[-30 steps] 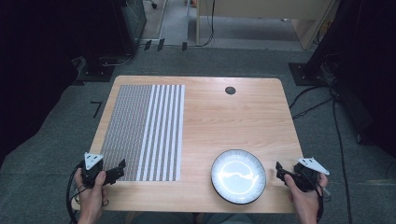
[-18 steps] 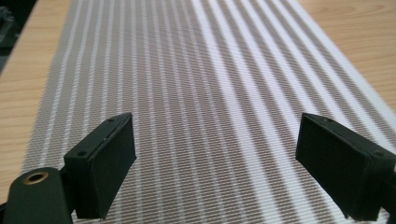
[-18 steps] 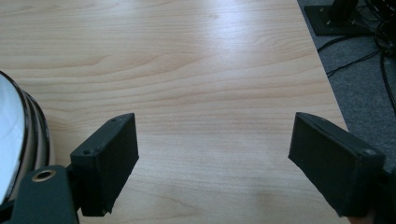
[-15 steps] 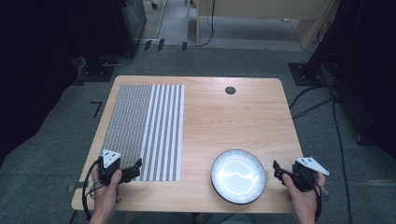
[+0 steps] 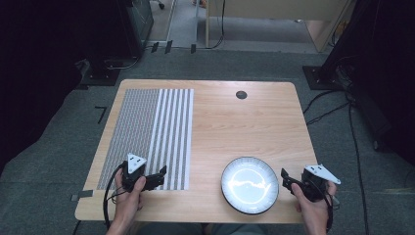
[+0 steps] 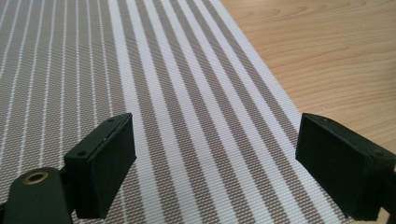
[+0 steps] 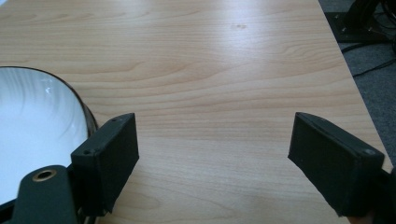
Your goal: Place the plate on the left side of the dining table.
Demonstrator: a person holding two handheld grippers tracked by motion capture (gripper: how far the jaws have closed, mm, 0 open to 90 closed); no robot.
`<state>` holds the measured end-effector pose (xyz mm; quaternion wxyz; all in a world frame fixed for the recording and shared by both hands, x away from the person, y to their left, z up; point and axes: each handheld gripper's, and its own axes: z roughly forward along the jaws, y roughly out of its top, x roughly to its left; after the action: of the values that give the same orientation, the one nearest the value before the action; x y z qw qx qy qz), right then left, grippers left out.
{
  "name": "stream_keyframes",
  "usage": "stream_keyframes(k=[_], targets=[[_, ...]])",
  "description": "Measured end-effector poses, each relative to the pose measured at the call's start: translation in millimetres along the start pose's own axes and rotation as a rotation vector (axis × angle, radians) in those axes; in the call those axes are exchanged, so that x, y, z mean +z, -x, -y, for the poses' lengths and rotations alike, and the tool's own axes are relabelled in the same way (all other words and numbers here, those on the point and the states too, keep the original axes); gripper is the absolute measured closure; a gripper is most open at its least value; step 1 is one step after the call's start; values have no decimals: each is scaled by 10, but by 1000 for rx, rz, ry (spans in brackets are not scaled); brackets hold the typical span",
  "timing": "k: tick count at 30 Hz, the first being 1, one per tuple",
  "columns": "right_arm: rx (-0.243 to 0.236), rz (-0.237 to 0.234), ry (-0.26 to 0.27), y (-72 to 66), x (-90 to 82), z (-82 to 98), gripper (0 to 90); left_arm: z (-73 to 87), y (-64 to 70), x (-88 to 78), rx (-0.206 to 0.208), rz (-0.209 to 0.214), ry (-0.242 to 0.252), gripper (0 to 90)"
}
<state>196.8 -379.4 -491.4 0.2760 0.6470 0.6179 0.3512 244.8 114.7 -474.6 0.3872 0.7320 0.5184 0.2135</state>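
Note:
A grey-and-white striped placemat point(image 5: 155, 131) lies flat on the left half of the wooden table point(image 5: 244, 127). My left gripper point(image 5: 161, 177) hovers open over the mat's near right corner, its jaws wide apart above the stripes point(image 6: 201, 116), holding nothing. A white plate with a dark rim point(image 5: 249, 184) sits near the front edge, right of centre. My right gripper point(image 5: 285, 179) stands open just right of the plate, nothing between its jaws; the plate's rim point(image 7: 79, 100) shows beside the left jaw in the right gripper view.
A small dark round grommet point(image 5: 241, 95) sits in the table's far middle. Bare wood point(image 7: 210, 70) stretches between mat and plate and beyond. Cables point(image 5: 323, 105) and dark stands surround the table on the grey floor.
My left gripper has moved right and forward from off the table's left front edge onto the mat's near right corner. The right gripper has barely shifted beside the plate.

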Motion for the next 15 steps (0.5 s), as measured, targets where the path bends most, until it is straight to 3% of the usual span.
stream_keyframes(k=[11,15], targets=[[-10,-25,18,-127,-50,-18,163,-37,266,105,30,45,-3,119],[12,-38,34,-172,-65,-29,164,-86,412,155,20,96,1,119]])
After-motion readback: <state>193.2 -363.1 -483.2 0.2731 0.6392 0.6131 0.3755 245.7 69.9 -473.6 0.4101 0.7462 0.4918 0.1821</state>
